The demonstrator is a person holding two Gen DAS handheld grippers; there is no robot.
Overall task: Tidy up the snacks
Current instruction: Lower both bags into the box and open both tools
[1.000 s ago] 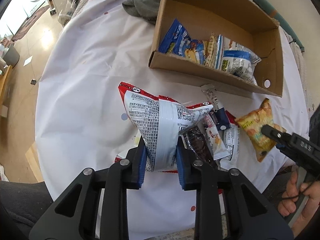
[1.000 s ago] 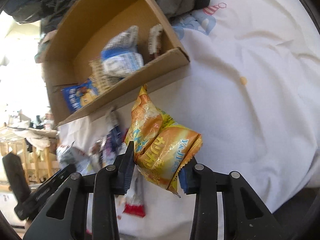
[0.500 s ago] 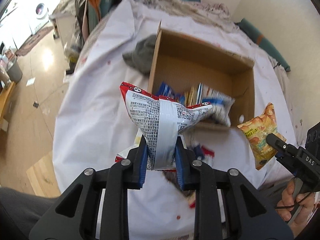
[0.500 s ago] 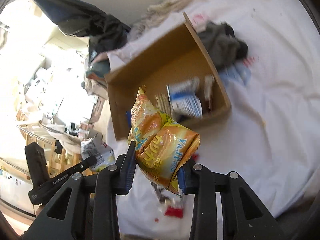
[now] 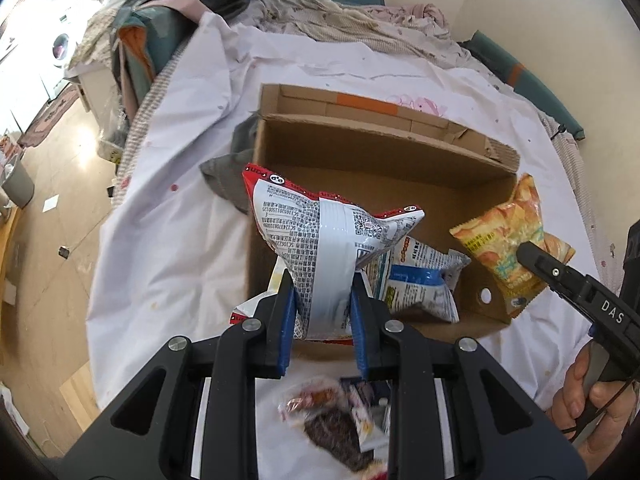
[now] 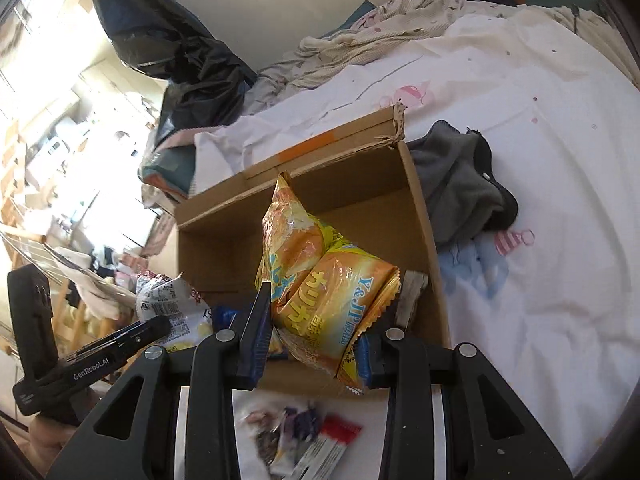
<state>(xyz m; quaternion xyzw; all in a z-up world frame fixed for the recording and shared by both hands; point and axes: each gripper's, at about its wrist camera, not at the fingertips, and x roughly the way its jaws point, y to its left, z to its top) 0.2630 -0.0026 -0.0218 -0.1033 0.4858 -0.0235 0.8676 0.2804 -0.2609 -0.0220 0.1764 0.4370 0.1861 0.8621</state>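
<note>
My left gripper [image 5: 322, 312] is shut on a white and red snack bag [image 5: 320, 240], held in the air over the near wall of an open cardboard box [image 5: 384, 152]. My right gripper [image 6: 314, 340] is shut on an orange and yellow snack bag [image 6: 320, 284], also lifted above the box [image 6: 360, 184]. That orange bag [image 5: 508, 236] shows at the right of the left wrist view, and the white bag [image 6: 172, 308] at the left of the right wrist view. A blue and white bag [image 5: 420, 284] lies inside the box. Several small snack packets [image 5: 332, 420] lie on the white sheet in front of the box.
A grey cloth [image 6: 456, 184] lies against the box's outer side on the white sheet [image 6: 540, 280]. Crumpled bedding [image 5: 352, 28] and a black bag [image 6: 168, 52] are piled beyond the box. The bed's edge drops to a wooden floor [image 5: 52, 184] at the left.
Both grippers have risen with their bags and moved toward the box. The box now sits directly under the two bags, and the loose packets have slid to the bottom of the views.
</note>
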